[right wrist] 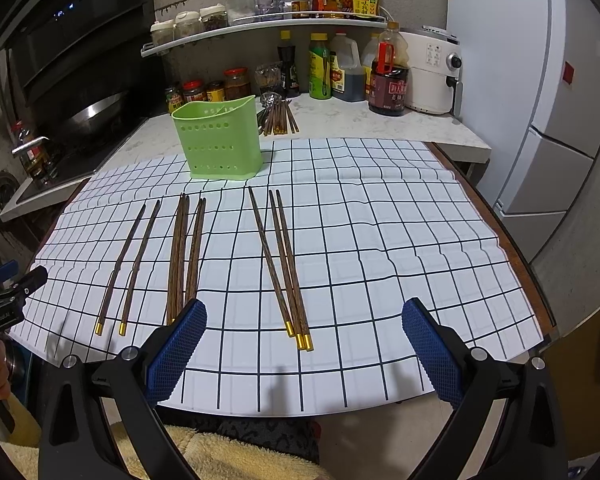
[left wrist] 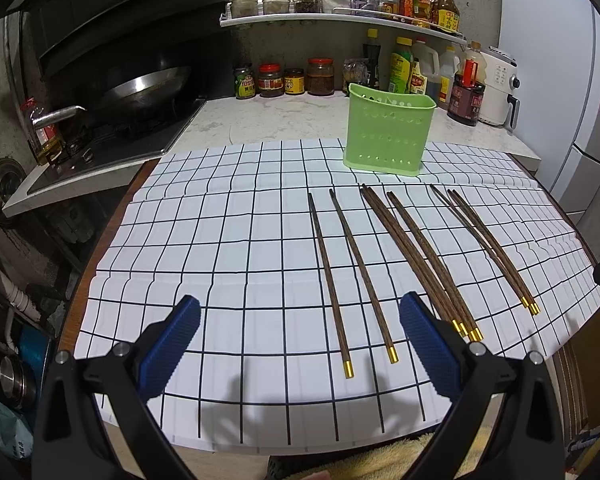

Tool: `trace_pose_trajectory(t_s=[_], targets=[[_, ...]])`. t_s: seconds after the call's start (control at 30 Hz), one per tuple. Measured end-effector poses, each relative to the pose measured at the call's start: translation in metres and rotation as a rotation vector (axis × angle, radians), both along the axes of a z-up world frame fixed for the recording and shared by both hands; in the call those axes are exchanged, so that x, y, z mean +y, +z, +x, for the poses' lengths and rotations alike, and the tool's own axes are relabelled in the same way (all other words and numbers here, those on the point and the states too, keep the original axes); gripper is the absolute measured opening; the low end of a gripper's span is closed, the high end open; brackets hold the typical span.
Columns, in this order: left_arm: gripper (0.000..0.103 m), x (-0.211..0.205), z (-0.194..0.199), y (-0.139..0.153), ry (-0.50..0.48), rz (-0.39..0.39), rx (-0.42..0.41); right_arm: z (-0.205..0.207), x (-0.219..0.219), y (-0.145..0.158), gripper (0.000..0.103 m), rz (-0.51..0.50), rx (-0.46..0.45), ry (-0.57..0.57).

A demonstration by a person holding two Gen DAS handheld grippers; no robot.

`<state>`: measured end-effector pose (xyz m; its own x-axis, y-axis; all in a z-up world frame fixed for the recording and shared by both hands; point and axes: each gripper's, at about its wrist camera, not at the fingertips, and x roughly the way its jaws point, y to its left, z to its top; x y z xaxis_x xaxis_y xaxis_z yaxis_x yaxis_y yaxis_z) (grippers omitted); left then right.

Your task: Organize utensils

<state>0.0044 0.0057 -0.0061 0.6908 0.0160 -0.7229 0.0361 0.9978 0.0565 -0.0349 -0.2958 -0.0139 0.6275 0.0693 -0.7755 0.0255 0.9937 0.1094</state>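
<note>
Several dark wooden chopsticks with gold tips lie in three groups on a white checked cloth (left wrist: 228, 264): a left pair (left wrist: 342, 276), a middle bunch (left wrist: 416, 256) and a right bunch (left wrist: 484, 240). The same groups show in the right wrist view as the left pair (right wrist: 130, 264), middle bunch (right wrist: 184, 248) and right bunch (right wrist: 282, 264). A green perforated utensil holder (left wrist: 386, 136) (right wrist: 220, 140) stands upright behind them. My left gripper (left wrist: 300, 320) is open and empty over the cloth's near edge. My right gripper (right wrist: 304, 324) is open and empty, above the right bunch's gold tips.
More chopsticks and spoons (right wrist: 278, 114) lie on the counter behind the holder. Jars and sauce bottles (left wrist: 296, 80) line the back wall, with a white appliance (right wrist: 432, 72) at right. A wok (left wrist: 148, 88) sits on the stove at left. The left gripper's body (right wrist: 8, 300) shows at the left edge.
</note>
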Motion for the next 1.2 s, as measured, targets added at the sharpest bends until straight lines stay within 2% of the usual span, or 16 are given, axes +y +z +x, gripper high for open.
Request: trace_pose_trajectory(t_s=[0.23, 0.3, 0.4, 0.47, 0.53, 0.6, 0.63, 0.8, 0.83, 0.87, 0.9, 0.93, 1.0, 1.1, 1.13, 1.2], targets=[[0.097, 0.019, 0.016, -0.025, 0.064, -0.055, 0.051, 0.012, -0.002, -0.024, 0.097, 0.029, -0.007, 0.027], [0.097, 0.024, 0.022, -0.034, 0.066, -0.066, 0.036, 0.018, -0.001, -0.035, 0.097, 0.02, -0.006, 0.031], [0.097, 0.021, 0.027, -0.051, 0.04, -0.079, 0.091, 0.024, -0.002, -0.046, 0.097, 0.037, -0.041, 0.051], [0.092, 0.017, 0.029, -0.058, 0.014, -0.072, 0.095, 0.03, -0.003, -0.054, 0.097, 0.029, -0.038, 0.046], [0.08, 0.011, 0.032, -0.066, -0.014, -0.073, 0.125, 0.036, -0.006, -0.062, 0.097, 0.026, -0.022, 0.051], [0.077, 0.004, 0.034, -0.072, -0.032, -0.057, 0.142, 0.04, -0.007, -0.068, 0.097, 0.02, 0.002, 0.048], [0.074, -0.001, 0.032, -0.075, -0.035, -0.041, 0.19, 0.042, -0.009, -0.071, 0.097, 0.019, 0.013, 0.045], [0.064, -0.014, 0.04, -0.082, -0.078, -0.031, 0.186, 0.045, -0.017, -0.08, 0.091, 0.008, 0.021, 0.053], [0.062, -0.017, 0.04, -0.083, -0.087, -0.028, 0.189, 0.046, -0.018, -0.082, 0.089, 0.001, 0.026, 0.06], [0.062, -0.02, 0.041, -0.085, -0.096, -0.022, 0.193, 0.047, -0.018, -0.084, 0.073, 0.0, 0.034, 0.065], [0.061, -0.022, 0.041, -0.087, -0.1, -0.014, 0.2, 0.048, -0.018, -0.087, 0.063, 0.004, 0.046, 0.067], [0.061, -0.023, 0.043, -0.089, -0.103, -0.002, 0.214, 0.051, -0.02, -0.09, 0.057, 0.016, 0.061, 0.07], [0.061, -0.023, 0.046, -0.092, -0.1, 0.008, 0.229, 0.054, -0.02, -0.095, 0.055, 0.043, 0.078, 0.094], [0.061, -0.023, 0.048, -0.096, -0.094, 0.008, 0.233, 0.06, -0.017, -0.097, 0.042, 0.078, 0.074, 0.134], [0.061, -0.023, 0.049, -0.096, -0.092, 0.009, 0.234, 0.062, -0.016, -0.097, 0.034, 0.085, 0.073, 0.143], [0.061, -0.023, 0.049, -0.097, -0.09, 0.004, 0.233, 0.067, -0.014, -0.097, 0.028, 0.091, 0.076, 0.162]])
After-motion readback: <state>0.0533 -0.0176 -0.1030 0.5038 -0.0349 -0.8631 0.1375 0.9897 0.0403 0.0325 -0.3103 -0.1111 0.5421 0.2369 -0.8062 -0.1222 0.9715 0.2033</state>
